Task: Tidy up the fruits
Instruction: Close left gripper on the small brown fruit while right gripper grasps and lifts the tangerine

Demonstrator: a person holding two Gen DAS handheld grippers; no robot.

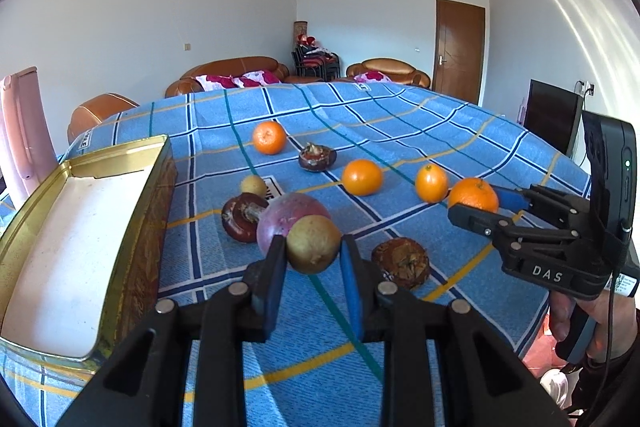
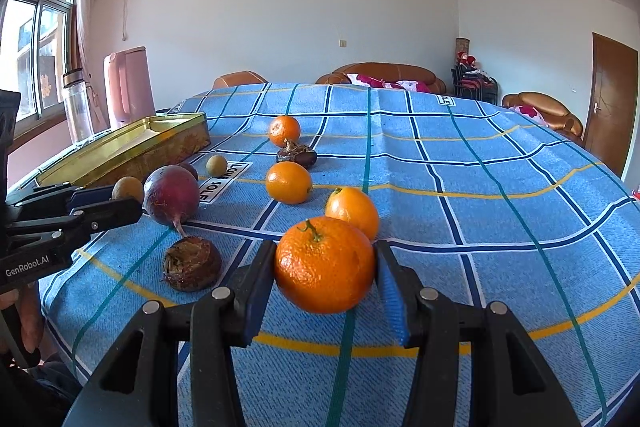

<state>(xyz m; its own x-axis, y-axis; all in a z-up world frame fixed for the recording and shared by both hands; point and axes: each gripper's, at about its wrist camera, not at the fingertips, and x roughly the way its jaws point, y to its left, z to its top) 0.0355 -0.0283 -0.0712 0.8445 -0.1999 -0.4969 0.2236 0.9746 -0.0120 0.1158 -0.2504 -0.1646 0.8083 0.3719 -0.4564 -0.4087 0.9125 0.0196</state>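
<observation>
A small tan fruit (image 1: 313, 244) is gripped by the left tool (image 1: 313, 259) at frame centre, beside the open tin (image 1: 120, 163). A mandarin (image 2: 325, 264) is clamped by the right tool (image 2: 325, 275). Either round fruit could probably slip and roll across the desk (image 2: 500, 227).

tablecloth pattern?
Blue tablecloth with a white, navy, teal and yellow line grid; clearest in the right wrist view.

My left gripper (image 1: 313, 259) has the purple fruit (image 1: 288, 217) crowding just beyond its fingers; the open gold tin (image 1: 80, 227) (high-walled) blocks leftward, while the blue cloth (image 2: 500, 227) rightward lies bare.
</observation>
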